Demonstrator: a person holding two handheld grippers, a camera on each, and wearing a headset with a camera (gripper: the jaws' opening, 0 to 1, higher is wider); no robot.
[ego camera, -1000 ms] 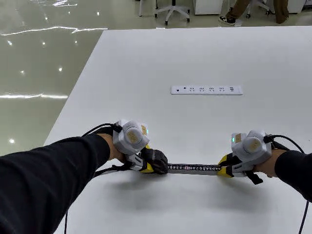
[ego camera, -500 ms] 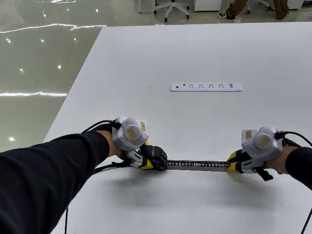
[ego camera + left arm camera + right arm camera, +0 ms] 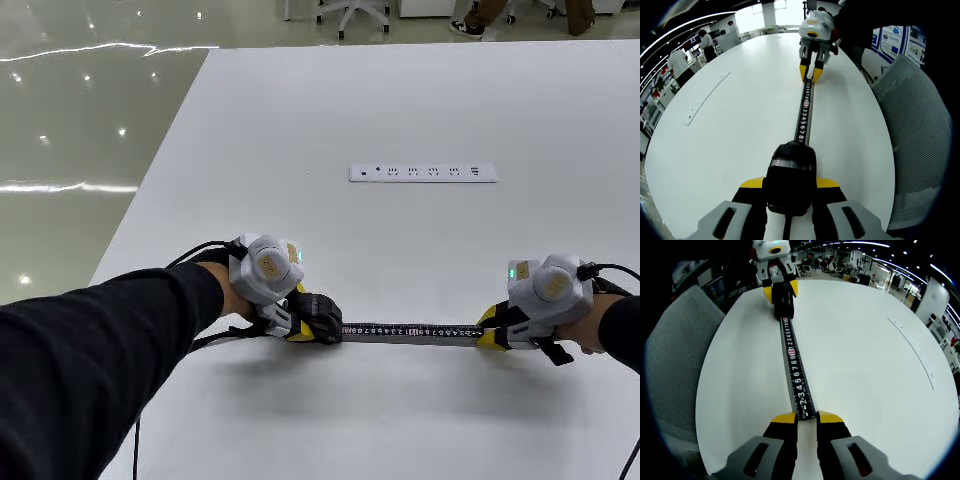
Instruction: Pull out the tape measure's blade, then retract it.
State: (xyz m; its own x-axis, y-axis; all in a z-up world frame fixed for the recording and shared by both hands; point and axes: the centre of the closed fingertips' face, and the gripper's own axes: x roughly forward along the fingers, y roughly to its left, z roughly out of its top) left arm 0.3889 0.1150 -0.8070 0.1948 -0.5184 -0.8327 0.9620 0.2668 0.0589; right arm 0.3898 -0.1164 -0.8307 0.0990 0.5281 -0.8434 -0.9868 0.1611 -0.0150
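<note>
- On the near part of the white table (image 3: 300,120), the black tape measure (image 3: 318,318) lies with its body between the yellow-tipped jaws of the left gripper (image 3: 303,327), and these jaws are closed on its two sides.
- From the body, the blade (image 3: 410,331) runs out straight and flat along the table top to the right gripper (image 3: 490,330). Its printed numbers are readable in both gripper views.
- The right gripper's jaws are pressed together on the free end of the blade, at the lowest numbers, with only a thin gap between the tips.
- Both grippers sit low at the table surface, well apart, and face each other along the blade.
- Farther back on the table, a white power strip (image 3: 422,173) lies about parallel to the blade, well apart from it.
- A grey mesh chair (image 3: 910,125) stands just beside the table edge.
</note>
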